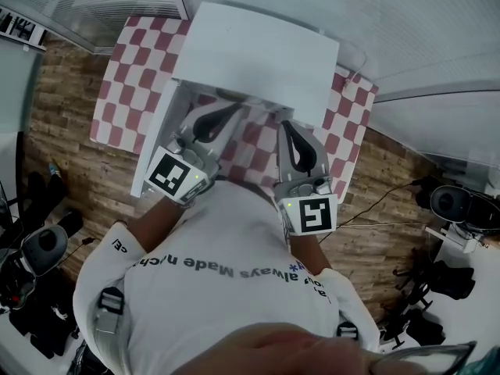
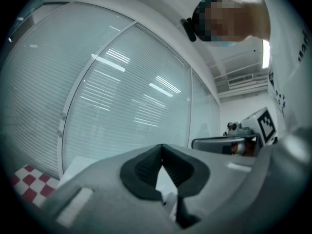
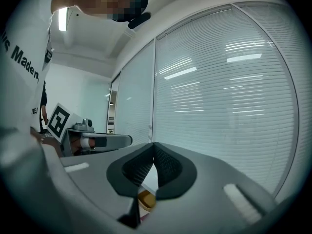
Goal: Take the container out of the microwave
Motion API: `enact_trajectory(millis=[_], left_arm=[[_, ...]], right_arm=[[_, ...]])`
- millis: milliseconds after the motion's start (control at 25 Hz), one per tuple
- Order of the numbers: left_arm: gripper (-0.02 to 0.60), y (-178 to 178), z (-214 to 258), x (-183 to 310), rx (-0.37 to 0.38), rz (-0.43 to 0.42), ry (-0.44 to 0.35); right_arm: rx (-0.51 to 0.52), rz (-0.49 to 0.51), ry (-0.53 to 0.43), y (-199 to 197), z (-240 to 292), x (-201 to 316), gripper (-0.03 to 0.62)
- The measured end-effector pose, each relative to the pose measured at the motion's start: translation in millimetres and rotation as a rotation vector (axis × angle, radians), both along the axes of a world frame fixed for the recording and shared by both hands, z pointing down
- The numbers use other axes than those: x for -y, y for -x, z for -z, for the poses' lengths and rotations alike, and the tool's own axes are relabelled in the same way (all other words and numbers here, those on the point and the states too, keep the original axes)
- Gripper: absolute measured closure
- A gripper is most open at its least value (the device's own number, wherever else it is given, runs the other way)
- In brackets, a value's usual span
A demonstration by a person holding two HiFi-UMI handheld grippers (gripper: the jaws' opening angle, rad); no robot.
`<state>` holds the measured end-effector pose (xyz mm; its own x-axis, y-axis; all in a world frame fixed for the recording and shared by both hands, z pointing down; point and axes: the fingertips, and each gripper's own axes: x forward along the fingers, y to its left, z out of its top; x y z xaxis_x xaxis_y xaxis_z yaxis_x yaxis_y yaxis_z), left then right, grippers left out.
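You're standing right up against the counter [image 1: 117,92], which has a red-and-white checked cloth on it, and the white microwave [image 1: 258,53] is straight ahead at its far side. Both arms are tucked in and bent, with the forearms out in front of your chest. The left forearm [image 1: 147,223] shows below its marker cube [image 1: 173,174]. The left gripper [image 1: 226,114] and right gripper [image 1: 287,127] sit side by side and level, both pointing away from you at the near face of the microwave, close together but not touching. The left one angles a bit to the right and the right one runs nearly straight. Left gripper [image 2: 162,147]: jaws fully together, pad tips meeting, nothing clamped. Right gripper [image 3: 154,146]: same, tips pressed together and empty. Each gripper view catches the other gripper alongside, with the slatted blinds [image 3: 224,96] beyond. A white panel [image 1: 152,151] runs from the microwave's left corner towards you, just left of the left gripper. It looks like the door swung open, but I can't confirm that. The container isn't clearly visible, because from above the microwave top covers whatever is inside. The only hint is a small tan patch [image 3: 146,199] low under the right jaws in the right gripper view. It's too small to say what it is. Wood-look floor [image 1: 70,170] lies left of the counter.
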<state>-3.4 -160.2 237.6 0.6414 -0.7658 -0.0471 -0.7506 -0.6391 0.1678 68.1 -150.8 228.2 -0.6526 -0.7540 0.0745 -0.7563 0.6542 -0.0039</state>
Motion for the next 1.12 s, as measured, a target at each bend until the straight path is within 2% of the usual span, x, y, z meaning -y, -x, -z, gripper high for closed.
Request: enact_trajectory(millis=[440,520,1120], left_arm=[[0.577,7.6,-60.6,-7.5,0.034,0.028,0.098],[0.561,9.3,-72.9,-8.4,0.043,0.031,0.118],[0.552,36.8,-169.6,14.2,0.093,0.104,0.234]], right_arm=[[-0.043,0.049,0.107,9.6,-64.4,-9.8,0.592],[-0.044,0.055,0.128,13.2,-77.0,-10.5,0.591],[-0.057,0.045,0.292,34.7,-176.2,6.9,0.54]])
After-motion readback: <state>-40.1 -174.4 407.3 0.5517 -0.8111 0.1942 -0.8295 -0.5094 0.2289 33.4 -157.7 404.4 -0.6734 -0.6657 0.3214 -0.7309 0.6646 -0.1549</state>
